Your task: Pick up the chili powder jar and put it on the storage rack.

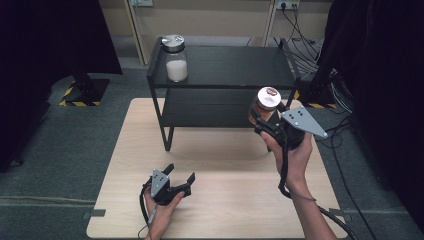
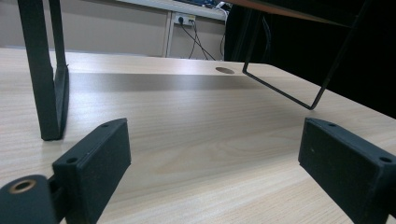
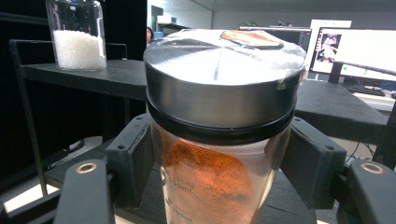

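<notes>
The right gripper point(image 1: 264, 121) is clamped on a glass jar of orange-red powder point(image 3: 210, 186), its two black jaws pressing the glass from either side just under the metal lid point(image 3: 224, 70). It holds the jar upright in the air, at the right front corner of the black two-tier shelf point(image 1: 225, 67) and about level with its top board. Beyond the jar and off to its left, a second jar with white grains point(image 1: 176, 64) already stands on the far left end of that top board, well apart from the held one. The rest of the top board looks bare. Judging from this, pick-up and lift are done; what is left is to carry the jar over the board, set it down and let go. The left gripper point(image 1: 179, 176) rests low over the wooden table point(image 1: 230, 200) in front of the shelf, jaws spread wide with nothing between them.
</notes>
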Motion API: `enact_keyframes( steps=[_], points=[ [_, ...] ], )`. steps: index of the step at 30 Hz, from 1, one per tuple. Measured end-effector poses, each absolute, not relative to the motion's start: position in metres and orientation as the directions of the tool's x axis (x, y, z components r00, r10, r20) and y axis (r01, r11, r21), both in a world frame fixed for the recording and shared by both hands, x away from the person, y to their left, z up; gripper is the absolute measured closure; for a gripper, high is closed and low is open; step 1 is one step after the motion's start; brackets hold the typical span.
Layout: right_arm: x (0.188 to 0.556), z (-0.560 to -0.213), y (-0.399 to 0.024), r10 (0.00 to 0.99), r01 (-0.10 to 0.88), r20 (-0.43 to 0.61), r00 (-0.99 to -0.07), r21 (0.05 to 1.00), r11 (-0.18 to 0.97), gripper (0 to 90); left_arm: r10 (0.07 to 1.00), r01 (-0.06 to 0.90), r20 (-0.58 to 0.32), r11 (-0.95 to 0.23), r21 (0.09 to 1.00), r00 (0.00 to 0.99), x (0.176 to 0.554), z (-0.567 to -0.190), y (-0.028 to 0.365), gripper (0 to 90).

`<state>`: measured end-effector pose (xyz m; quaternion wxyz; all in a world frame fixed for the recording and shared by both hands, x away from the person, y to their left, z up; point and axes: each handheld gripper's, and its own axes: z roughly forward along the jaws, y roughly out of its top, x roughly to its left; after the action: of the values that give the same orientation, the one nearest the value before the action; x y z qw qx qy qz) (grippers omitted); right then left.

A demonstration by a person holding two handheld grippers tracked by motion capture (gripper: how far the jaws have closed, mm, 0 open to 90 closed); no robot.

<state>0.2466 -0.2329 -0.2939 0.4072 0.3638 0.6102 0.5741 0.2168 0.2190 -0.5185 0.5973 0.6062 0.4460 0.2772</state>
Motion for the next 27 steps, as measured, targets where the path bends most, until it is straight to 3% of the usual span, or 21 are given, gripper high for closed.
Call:
enact_keyframes(
  steps=[27],
  points=[
    [0.262,-0.252,-0.224,0.92,-0.056,-0.078,-0.383,0.997,0.061,32.2,0.872,0.214,-0.208,0.123,0.969,0.444,0.217,-0.519,0.219,8.5]
  ],
)
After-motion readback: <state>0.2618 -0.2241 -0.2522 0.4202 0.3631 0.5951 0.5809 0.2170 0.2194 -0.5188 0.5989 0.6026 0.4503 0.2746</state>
